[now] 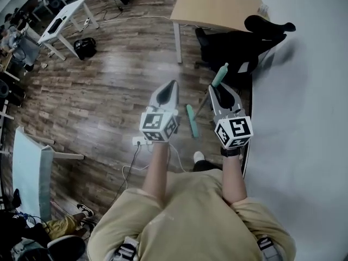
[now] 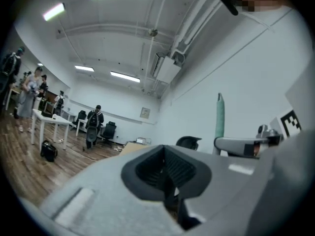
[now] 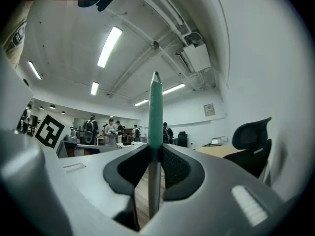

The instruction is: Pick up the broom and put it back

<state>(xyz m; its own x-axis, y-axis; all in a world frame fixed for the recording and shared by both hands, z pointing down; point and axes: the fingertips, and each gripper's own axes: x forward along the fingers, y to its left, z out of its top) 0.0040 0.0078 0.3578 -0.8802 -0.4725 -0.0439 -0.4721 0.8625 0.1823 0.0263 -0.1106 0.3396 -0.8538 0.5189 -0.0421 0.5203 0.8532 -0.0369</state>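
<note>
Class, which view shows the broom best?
Head view: the broom from green grip to head. Right gripper view: only its handle, clamped by the right gripper. Left gripper view: only the green grip.

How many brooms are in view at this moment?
1. The broom is clamped by its shaft in the right gripper. Its green grip end sticks out past the jaws, and its head is over the wood floor, beside the left gripper. Others could be out of sight.

Open floor (image 1: 109,91) left; chair (image 1: 239,45), table (image 1: 217,4) block ahead; wall (image 1: 304,118) right.
</note>
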